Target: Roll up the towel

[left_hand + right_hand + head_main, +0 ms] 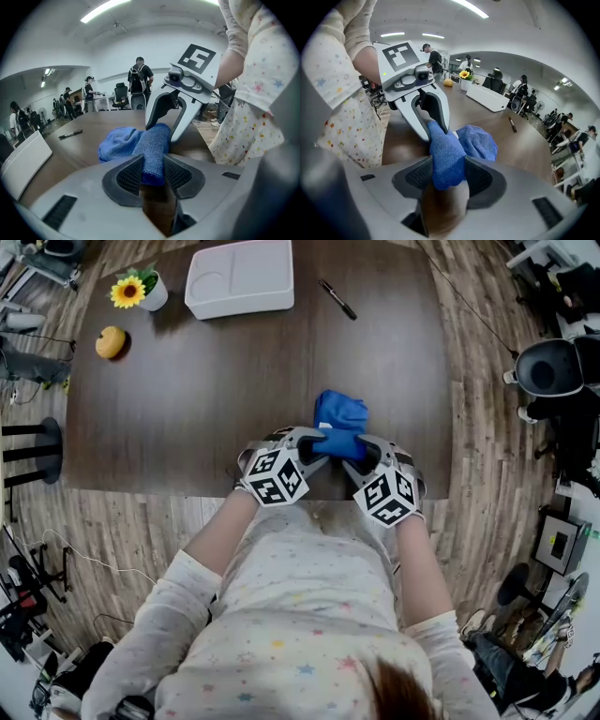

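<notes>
A blue towel (339, 423) lies partly rolled on the dark wooden table (187, 399), close to its near edge. Both grippers meet at the rolled end nearest me. In the left gripper view the roll (151, 145) sits between the pads of my left gripper (152, 174), which stands open with a thin gap at the right pad. My right gripper (447, 177) is shut on the same roll (446, 157), which bulges between its pads. From the head view the left gripper (317, 448) and right gripper (359, 454) face each other across the towel. The loose part bunches behind the roll.
A white tray (239, 277), a black pen (337, 299), a potted sunflower (139, 289) and a yellow fruit (111, 341) sit on the far side of the table. A black chair (553, 367) stands to the right. People stand in the room behind.
</notes>
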`<state>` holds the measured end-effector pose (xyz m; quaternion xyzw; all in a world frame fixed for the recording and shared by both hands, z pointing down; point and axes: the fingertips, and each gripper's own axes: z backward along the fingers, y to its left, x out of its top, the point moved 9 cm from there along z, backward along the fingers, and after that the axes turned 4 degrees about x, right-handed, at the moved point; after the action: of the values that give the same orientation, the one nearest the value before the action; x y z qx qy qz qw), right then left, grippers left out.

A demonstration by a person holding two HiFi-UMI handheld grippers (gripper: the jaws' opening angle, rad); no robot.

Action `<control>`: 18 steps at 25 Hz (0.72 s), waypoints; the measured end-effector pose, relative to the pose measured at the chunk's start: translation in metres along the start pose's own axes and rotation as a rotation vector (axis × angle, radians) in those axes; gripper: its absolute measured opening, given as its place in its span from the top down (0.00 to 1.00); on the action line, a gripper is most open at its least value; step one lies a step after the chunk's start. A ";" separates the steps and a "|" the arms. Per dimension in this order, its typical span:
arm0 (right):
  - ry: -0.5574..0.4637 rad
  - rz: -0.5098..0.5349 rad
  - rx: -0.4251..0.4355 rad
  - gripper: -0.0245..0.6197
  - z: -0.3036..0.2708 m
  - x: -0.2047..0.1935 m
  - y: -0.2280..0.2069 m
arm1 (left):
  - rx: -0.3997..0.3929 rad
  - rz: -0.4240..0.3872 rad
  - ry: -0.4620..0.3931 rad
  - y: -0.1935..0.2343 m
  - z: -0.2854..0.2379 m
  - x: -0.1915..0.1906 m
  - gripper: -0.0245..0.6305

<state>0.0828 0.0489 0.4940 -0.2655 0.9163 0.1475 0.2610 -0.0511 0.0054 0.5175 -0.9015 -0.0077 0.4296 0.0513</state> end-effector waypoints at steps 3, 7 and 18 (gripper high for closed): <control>-0.013 -0.019 0.024 0.67 0.005 0.001 0.001 | -0.031 0.013 -0.002 -0.002 0.005 0.002 0.81; 0.000 -0.010 0.099 0.69 0.016 -0.001 0.016 | -0.100 0.017 0.010 -0.020 0.013 0.005 0.82; -0.050 -0.160 0.175 0.60 0.034 0.000 0.019 | -0.106 0.091 0.002 -0.027 0.027 0.012 0.79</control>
<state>0.0854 0.0781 0.4689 -0.3102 0.8948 0.0524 0.3169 -0.0638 0.0357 0.4939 -0.9028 0.0105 0.4296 -0.0162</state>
